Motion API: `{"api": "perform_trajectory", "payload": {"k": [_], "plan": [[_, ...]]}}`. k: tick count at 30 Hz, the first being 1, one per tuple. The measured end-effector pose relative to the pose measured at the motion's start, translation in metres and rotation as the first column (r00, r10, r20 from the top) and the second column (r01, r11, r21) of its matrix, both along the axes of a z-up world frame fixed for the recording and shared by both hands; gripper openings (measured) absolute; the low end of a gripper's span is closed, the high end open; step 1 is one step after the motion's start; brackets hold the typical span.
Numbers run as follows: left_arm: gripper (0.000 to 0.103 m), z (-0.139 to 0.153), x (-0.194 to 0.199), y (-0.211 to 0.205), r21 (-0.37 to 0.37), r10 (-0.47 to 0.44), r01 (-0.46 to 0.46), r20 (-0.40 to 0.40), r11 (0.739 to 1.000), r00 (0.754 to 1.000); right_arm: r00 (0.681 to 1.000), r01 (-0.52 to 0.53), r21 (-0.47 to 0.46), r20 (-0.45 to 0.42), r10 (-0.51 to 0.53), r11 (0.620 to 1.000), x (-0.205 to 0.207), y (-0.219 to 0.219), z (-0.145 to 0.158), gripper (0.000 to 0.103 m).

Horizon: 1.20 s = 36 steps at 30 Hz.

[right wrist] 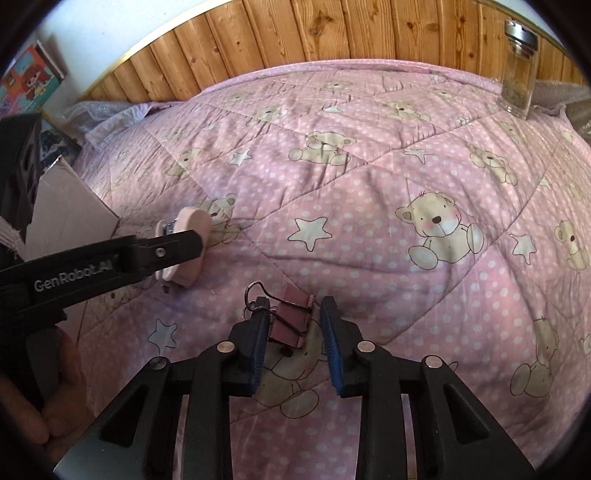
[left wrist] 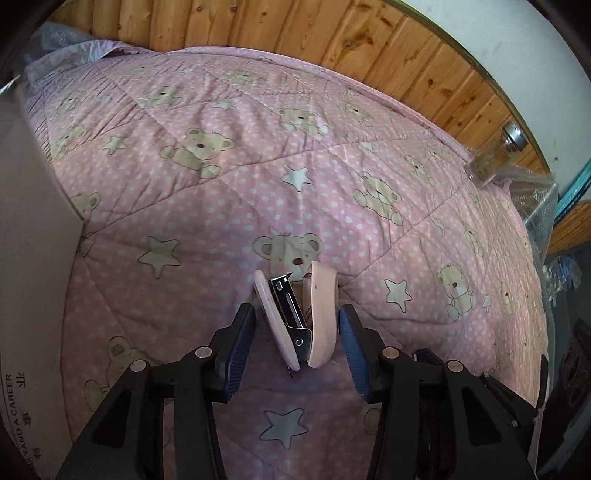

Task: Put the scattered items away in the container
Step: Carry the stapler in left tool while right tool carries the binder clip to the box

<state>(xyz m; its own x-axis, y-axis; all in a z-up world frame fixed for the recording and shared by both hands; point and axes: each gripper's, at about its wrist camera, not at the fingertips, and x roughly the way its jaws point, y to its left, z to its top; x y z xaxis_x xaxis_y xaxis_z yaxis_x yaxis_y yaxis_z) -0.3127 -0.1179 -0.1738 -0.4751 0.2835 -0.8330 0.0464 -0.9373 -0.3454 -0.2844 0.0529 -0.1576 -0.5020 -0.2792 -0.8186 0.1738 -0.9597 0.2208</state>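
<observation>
1. The left gripper (left wrist: 297, 336) stands over a pink quilt (left wrist: 229, 192) printed with bears and stars, its jaws apart on either side of a pink stapler (left wrist: 299, 317).
2. The stapler lies on its side between the blue pads (left wrist: 238, 354), its metal magazine showing; the right pad sits just beside the stapler's body, the left pad a little off it, and no firm grip can be seen.
3. The right gripper (right wrist: 295, 347) is likewise spread, flanking a maroon binder clip (right wrist: 290, 319) that rests on the quilt.
4. The clip's wire handles reach toward the left pad (right wrist: 260, 350) and appear to touch it; the right-hand pad stands clear of the clip.
5. From the right wrist view, the left gripper's black arm, marked "GenRobot.AI", crosses in front of the stapler (right wrist: 186, 245), which lies well to the left of the clip.
6. A cardboard box (right wrist: 70, 206) sits at the quilt's left side, near the stapler; its white wall (left wrist: 33, 236) fills the left edge of the left wrist view.
7. A glass jar (right wrist: 519, 74) with a metal lid stands upright at the quilt's far right corner, well apart from both grippers.
8. A wooden plank wall (right wrist: 332, 33) runs behind the bed.
</observation>
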Motion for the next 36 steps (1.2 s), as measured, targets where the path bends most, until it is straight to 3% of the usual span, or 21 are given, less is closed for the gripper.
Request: {"api": "perform_trajectory", "payload": {"k": [7,12,13,15,16,17,19,27,36], "plan": [[0.051,0.006,0.022,-0.045,0.067,0.158,-0.155,-0.037,0.986,0.987,1.000,0.021,-0.075,0.016,-0.020,0.997,-0.007,0.009,-0.002,0.026],[0.060,0.003,0.012,-0.030,0.028,0.103,-0.102,-0.026,0.994,0.994,1.000,0.027,-0.075,0.009,-0.026,0.997,-0.010,0.008,-0.002,0.026],[0.062,0.000,0.009,-0.023,0.006,0.085,-0.085,-0.021,0.996,0.996,1.000,0.022,-0.062,0.003,-0.022,0.998,-0.010,0.006,-0.002,0.026],[0.062,-0.003,0.007,-0.009,-0.108,0.055,-0.059,-0.039,0.992,0.998,1.000,0.007,-0.030,-0.018,-0.008,1.000,-0.010,0.002,-0.002,0.026],[0.058,-0.003,0.006,-0.001,-0.172,0.028,-0.036,-0.049,0.984,0.998,1.000,0.000,-0.014,-0.032,0.000,1.000,-0.009,0.001,-0.002,0.026],[0.043,-0.004,0.005,0.006,-0.232,0.004,-0.018,-0.064,0.973,0.998,0.999,-0.006,-0.004,-0.042,0.006,1.000,-0.010,0.000,-0.003,0.026],[0.042,-0.005,0.006,0.008,-0.265,-0.012,-0.010,-0.080,0.964,0.997,0.999,-0.012,-0.001,-0.052,0.012,1.000,-0.010,0.000,-0.003,0.025],[0.041,0.004,0.010,-0.001,-0.159,0.005,-0.018,-0.082,0.987,0.997,1.000,0.023,-0.105,-0.015,-0.025,0.994,-0.011,0.017,0.000,0.020],[0.041,0.027,0.023,-0.003,-0.053,0.020,-0.025,-0.090,0.998,0.996,0.998,0.049,-0.119,-0.020,-0.052,0.992,0.004,0.024,0.016,0.020]]}}
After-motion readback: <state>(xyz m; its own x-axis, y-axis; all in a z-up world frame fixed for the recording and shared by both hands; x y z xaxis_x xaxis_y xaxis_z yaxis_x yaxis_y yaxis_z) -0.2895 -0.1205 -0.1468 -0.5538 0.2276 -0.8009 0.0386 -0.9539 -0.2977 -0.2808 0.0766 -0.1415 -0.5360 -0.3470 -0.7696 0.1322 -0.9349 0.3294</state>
